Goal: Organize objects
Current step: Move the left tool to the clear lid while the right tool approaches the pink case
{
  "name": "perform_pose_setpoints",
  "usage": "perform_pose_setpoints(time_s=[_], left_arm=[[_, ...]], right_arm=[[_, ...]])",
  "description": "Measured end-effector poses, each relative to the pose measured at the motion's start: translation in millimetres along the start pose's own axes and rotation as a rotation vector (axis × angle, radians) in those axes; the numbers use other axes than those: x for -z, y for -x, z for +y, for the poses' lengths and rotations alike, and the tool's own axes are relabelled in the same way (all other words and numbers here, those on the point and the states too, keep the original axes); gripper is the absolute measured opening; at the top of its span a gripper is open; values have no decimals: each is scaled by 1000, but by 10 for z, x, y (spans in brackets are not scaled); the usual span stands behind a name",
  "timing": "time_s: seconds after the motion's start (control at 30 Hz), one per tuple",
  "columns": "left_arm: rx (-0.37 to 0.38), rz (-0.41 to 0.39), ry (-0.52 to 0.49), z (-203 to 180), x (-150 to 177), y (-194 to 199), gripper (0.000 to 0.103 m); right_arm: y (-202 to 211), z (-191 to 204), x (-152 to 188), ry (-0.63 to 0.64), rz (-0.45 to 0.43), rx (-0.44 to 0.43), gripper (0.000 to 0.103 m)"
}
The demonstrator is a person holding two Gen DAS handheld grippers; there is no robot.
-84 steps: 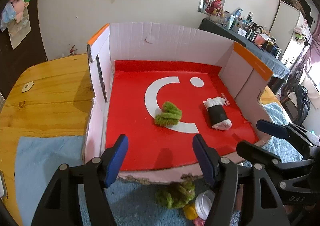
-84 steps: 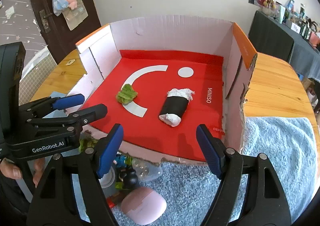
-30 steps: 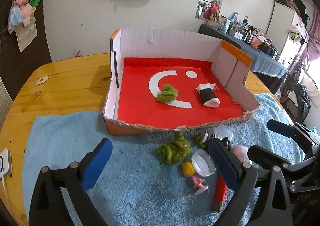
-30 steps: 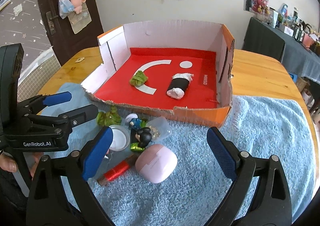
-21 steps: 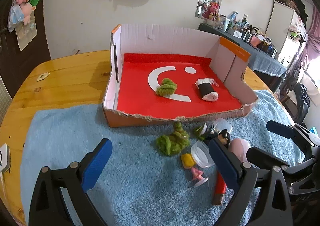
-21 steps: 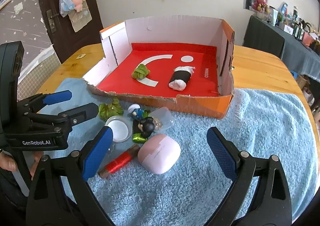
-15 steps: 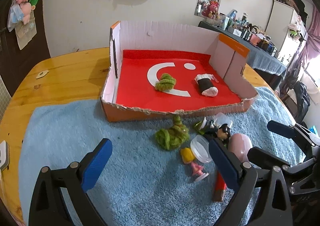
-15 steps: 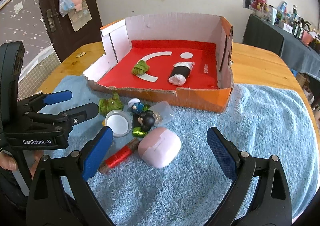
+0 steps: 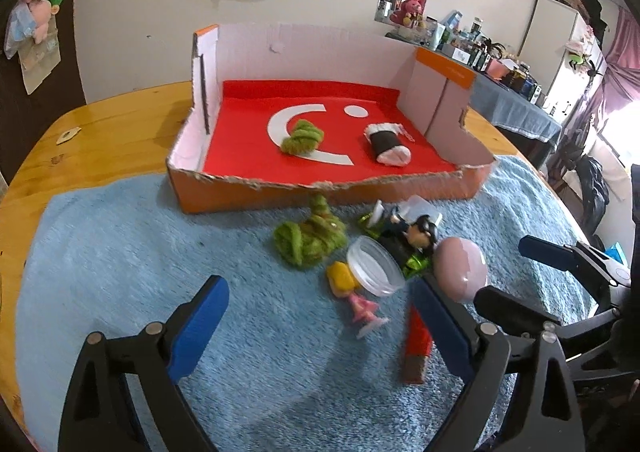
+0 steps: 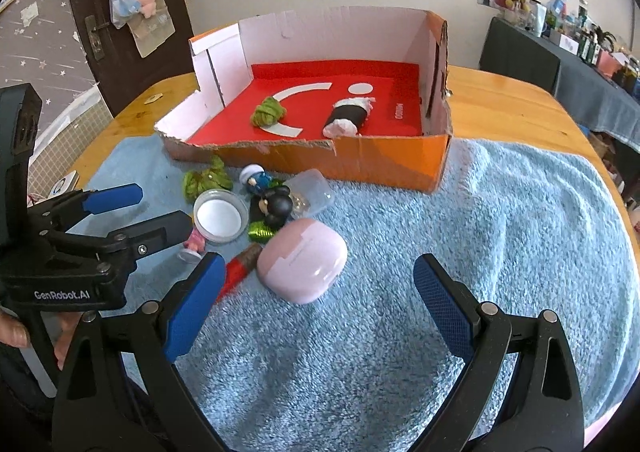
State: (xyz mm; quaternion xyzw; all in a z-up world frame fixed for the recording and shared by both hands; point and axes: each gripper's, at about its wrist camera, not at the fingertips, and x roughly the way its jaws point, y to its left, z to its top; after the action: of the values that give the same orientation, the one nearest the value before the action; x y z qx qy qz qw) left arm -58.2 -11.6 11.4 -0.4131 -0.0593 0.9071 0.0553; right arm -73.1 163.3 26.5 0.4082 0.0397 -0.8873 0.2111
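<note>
An open cardboard box [image 9: 256, 196] [image 10: 384, 160] with a red floor holds a green yarn bundle [image 9: 302, 137] and a black-and-white roll [image 9: 387, 143]. In front of it on the blue towel [image 9: 120, 252] lie a second green yarn bundle [image 9: 308, 238], a clear round lid [image 9: 374, 266], a blonde doll figure [image 9: 352, 294], a black-haired figure [image 9: 418, 236], a pink case [image 10: 302, 260] and a red stick [image 9: 416, 344]. My left gripper [image 9: 320, 328] is open and empty, low over the towel near the doll. My right gripper [image 10: 316, 304] is open and empty, just short of the pink case.
The towel lies on a round wooden table [image 9: 100, 132]. A small clear plastic container [image 10: 312, 188] and a blue-and-white figure [image 10: 256, 176] sit by the box's front wall. A dark door [image 10: 120, 32] and a cluttered side table [image 9: 500, 92] stand behind.
Both grippers have pulled back from over the box and dropped toward the towel. The loose objects in front of the box now lie close ahead of the open jaws.
</note>
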Motion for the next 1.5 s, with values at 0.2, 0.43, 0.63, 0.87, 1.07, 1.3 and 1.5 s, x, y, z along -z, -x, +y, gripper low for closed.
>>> perform_pose_setpoints(time_s=[0.2,0.43,0.63,0.87,1.07,1.3,1.5], left_arm=[[14,18,0,-49,56,-48,87],[19,29,12,-60,105,-90,75],[19,40,9,-74,136,-134,67],[4,31,-5,-75,152,-151,64],[2,33,-5,-11,93,-175,61],[-19,24,-1,-102,39,-242,58],[16,13,9,-155,40,-262,40]], right_arm=[[-33,0,47,39,10,33,96],[-120,-8,70,66,24,49,96],[-218,9,60,87,39,53,96],[-309,3,45,96,50,45,96],[-365,32,27,114,51,47,96],[-380,86,3,130,38,39,81],[-340,123,16,147,30,9,55]])
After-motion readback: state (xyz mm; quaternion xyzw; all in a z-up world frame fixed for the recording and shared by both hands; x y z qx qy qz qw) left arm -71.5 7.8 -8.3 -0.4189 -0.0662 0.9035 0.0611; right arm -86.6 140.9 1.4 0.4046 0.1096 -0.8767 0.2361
